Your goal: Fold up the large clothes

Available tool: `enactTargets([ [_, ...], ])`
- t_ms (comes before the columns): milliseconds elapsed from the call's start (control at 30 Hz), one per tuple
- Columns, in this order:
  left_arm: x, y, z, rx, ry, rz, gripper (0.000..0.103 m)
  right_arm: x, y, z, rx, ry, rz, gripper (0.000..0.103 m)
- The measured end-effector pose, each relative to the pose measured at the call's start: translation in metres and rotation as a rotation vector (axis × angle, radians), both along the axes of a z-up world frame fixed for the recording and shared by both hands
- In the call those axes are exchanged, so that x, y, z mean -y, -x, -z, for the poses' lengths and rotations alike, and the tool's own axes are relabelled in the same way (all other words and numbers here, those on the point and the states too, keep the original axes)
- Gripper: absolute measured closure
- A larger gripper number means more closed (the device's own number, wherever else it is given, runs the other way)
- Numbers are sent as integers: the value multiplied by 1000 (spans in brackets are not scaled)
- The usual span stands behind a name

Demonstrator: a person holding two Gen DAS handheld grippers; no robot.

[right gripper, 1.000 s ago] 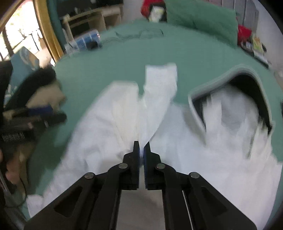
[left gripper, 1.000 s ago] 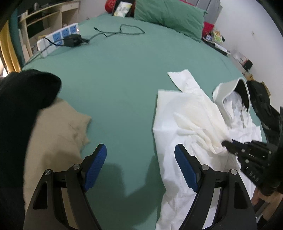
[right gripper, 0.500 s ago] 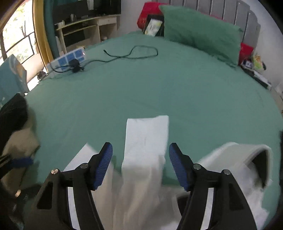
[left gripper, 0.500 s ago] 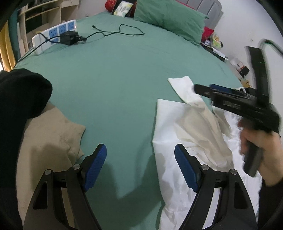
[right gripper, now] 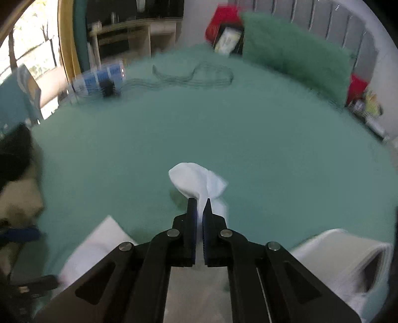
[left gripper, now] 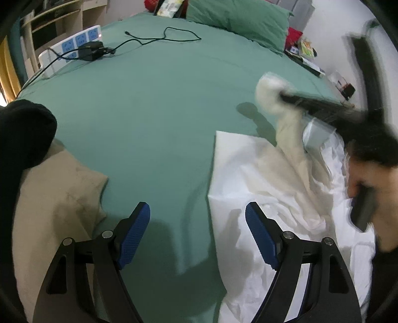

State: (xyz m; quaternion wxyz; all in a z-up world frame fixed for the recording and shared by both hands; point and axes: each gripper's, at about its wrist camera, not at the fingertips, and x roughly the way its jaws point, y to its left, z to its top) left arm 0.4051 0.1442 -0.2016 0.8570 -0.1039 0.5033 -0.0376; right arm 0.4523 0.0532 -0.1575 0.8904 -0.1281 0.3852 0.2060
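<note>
My right gripper (right gripper: 199, 206) pinches the white shirt (left gripper: 248, 174) sleeve (right gripper: 196, 181), lifted off the green bed (left gripper: 154, 111). My left gripper (left gripper: 197, 218) hangs wide open, holding nothing.

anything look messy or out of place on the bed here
Yes: a power strip with a plugged-in adapter and a loose black cable lie on the green bed, and the white garment is still crumpled, one sleeve pinched in the right tongs.

Both wrist views look across the green bed (left gripper: 154, 119) toward the pillow (left gripper: 238, 22) at its head. The left view sits low at the foot edge. The right view is set closer to the pillow (right gripper: 296, 57), blurred. Shared: pillow, power strip (left gripper: 72, 49) (right gripper: 99, 79), and white garment (left gripper: 261, 179) (right gripper: 199, 183).
</note>
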Motion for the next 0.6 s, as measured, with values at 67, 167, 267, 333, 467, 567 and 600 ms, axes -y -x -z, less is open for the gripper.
enactTargets([
  [67,7,5,-4,7,-14,16,20,20,26,-36,75,-28,16,99],
  [167,15,13,-8,20,-33,35,20,53,62,-82,159,-55,42,99],
  [267,22,19,-11,26,-44,52,20,90,91,-116,218,-93,89,99],
  [333,29,22,-12,24,-51,71,20,122,108,-131,238,-121,141,99],
  [467,44,26,-18,37,-62,100,20,172,131,-137,243,-159,238,99],
  [567,56,30,-22,49,-82,123,20,218,146,-117,190,-240,305,99],
  [600,61,32,-22,48,-86,132,20,229,151,-109,181,-264,328,99],
])
